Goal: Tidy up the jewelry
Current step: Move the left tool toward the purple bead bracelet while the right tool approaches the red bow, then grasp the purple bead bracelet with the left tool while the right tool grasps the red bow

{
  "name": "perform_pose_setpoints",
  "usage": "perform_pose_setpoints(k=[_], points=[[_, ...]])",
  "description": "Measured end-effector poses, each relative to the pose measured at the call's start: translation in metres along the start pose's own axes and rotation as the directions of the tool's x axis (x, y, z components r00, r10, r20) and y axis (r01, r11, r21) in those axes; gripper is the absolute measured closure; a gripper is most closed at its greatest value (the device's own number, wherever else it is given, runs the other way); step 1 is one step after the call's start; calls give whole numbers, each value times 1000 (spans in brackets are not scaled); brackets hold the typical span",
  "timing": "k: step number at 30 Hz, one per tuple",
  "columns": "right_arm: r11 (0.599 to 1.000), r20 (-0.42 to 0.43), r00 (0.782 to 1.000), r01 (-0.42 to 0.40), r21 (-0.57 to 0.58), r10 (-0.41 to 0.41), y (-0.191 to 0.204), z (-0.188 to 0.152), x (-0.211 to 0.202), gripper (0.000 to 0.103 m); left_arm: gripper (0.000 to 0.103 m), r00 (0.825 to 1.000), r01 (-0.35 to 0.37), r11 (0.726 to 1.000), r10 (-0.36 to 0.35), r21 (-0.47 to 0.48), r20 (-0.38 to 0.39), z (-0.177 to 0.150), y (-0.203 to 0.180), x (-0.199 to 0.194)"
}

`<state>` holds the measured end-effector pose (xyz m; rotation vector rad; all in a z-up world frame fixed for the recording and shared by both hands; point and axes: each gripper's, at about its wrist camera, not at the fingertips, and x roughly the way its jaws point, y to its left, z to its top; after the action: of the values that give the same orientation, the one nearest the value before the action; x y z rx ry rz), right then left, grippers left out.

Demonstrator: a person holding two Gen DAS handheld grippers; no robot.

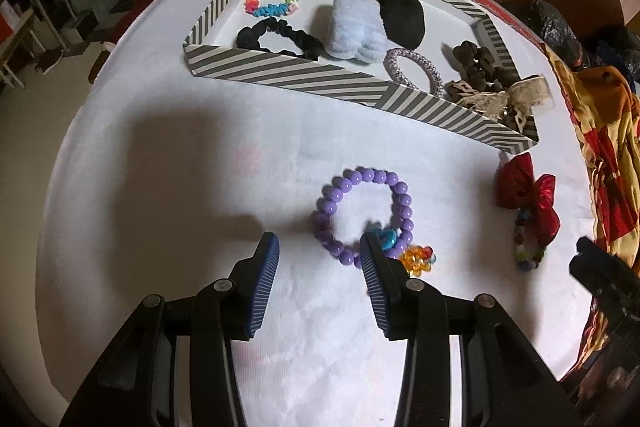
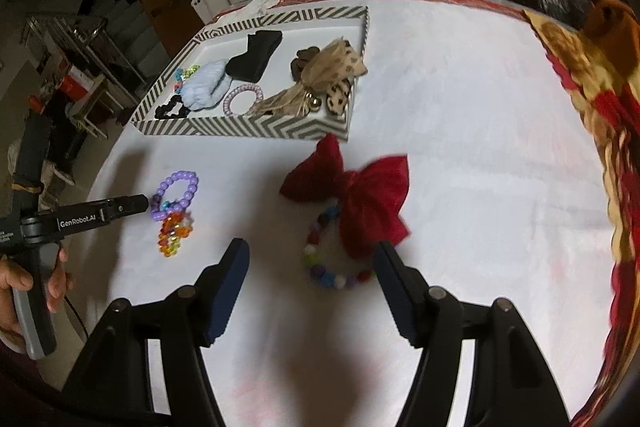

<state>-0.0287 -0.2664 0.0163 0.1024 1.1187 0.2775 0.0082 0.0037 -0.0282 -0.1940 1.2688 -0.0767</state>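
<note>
A purple bead bracelet (image 1: 362, 213) lies on the white cloth, with an orange bead flower piece (image 1: 418, 259) beside it. My left gripper (image 1: 318, 247) is open and empty; its right finger touches the bracelet's near edge. A red bow (image 2: 356, 191) with a multicolour bead bracelet (image 2: 332, 259) lies ahead of my right gripper (image 2: 310, 251), which is open and empty, its fingers either side of the bead bracelet. The striped tray (image 1: 304, 75) holds scrunchies and hair pieces. In the right wrist view the purple bracelet (image 2: 178, 189) lies at the tip of the left gripper's fingers (image 2: 128, 205).
The tray (image 2: 240, 127) holds a black scrunchie (image 1: 278, 39), a blue fluffy piece (image 1: 356, 27), a black piece (image 1: 398, 11), a lilac band (image 1: 414, 67) and brown lace bows (image 1: 496, 87). A red-yellow cloth (image 2: 592, 107) lies on the table's right. Chairs stand behind.
</note>
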Motion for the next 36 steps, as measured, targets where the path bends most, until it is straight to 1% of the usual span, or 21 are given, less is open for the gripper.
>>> perform_pose_setpoints(k=[3, 5, 8, 11, 13, 14, 17, 21, 22, 24, 25, 26, 27, 28, 30, 31, 33, 36], points=[[998, -8, 1000, 14, -59, -14, -1, 12, 6, 35, 58, 1000, -3, 1000, 4, 21, -8, 6, -2, 5], [992, -18, 1000, 21, -121, -23, 1, 21, 12, 30, 57, 1000, -15, 999, 15, 51, -14, 11, -4, 9], [973, -54, 998, 32, -230, -45, 10, 33, 26, 29, 57, 999, -31, 995, 33, 97, -21, 16, -8, 15], [956, -80, 996, 13, -292, -38, 17, 41, 41, 29, 57, 998, -47, 989, 51, 141, -28, 18, -11, 22], [953, -102, 994, 9, -304, -42, 18, 44, 50, 29, 57, 998, -48, 985, 55, 166, -38, 19, -14, 27], [952, -116, 992, 6, -307, -44, 16, 46, 56, 29, 57, 998, -58, 981, 64, 185, -25, 20, -16, 27], [951, -133, 990, 2, -308, -45, 11, 47, 67, 29, 57, 997, -64, 976, 70, 210, -19, 24, -21, 30], [963, -145, 989, 2, -269, -43, -1, 54, 79, 29, 57, 998, -59, 971, 64, 234, -12, 27, -25, 32], [966, -143, 989, -4, -259, -35, -3, 55, 81, 30, 57, 998, -56, 969, 60, 241, -10, 28, -26, 33], [971, -116, 993, -5, -239, -23, -5, 55, 80, 53, 61, 1000, -25, 968, 29, 251, -11, 29, -26, 32], [975, -108, 994, -7, -223, -17, -6, 55, 79, 73, 75, 1000, -12, 967, 16, 255, -12, 30, -28, 33], [979, -104, 995, -14, -203, -8, -8, 54, 80, 79, 88, 1000, -4, 966, 9, 257, -16, 31, -29, 34], [982, -101, 995, -24, -187, 5, -9, 53, 80, 81, 89, 1000, 2, 967, 3, 256, -20, 34, -30, 36], [983, -100, 995, -27, -182, 9, -9, 52, 81, 86, 89, 1000, 13, 967, -8, 256, -22, 35, -30, 36], [985, -90, 996, -25, -173, 10, -9, 50, 77, 90, 89, 999, 27, 966, -22, 257, -24, 37, -30, 37], [986, -81, 996, -33, -165, 20, -9, 48, 73, 93, 90, 999, 45, 969, -38, 243, -32, 37, -29, 37], [988, -52, 998, -48, -147, 40, -9, 46, 60, 94, 90, 997, 79, 974, -73, 212, -36, 38, -25, 31], [993, 7, 997, -78, -93, 79, -14, 44, 35, 94, 90, 996, 90, 976, -94, 196, 7, 40, -24, 13]])
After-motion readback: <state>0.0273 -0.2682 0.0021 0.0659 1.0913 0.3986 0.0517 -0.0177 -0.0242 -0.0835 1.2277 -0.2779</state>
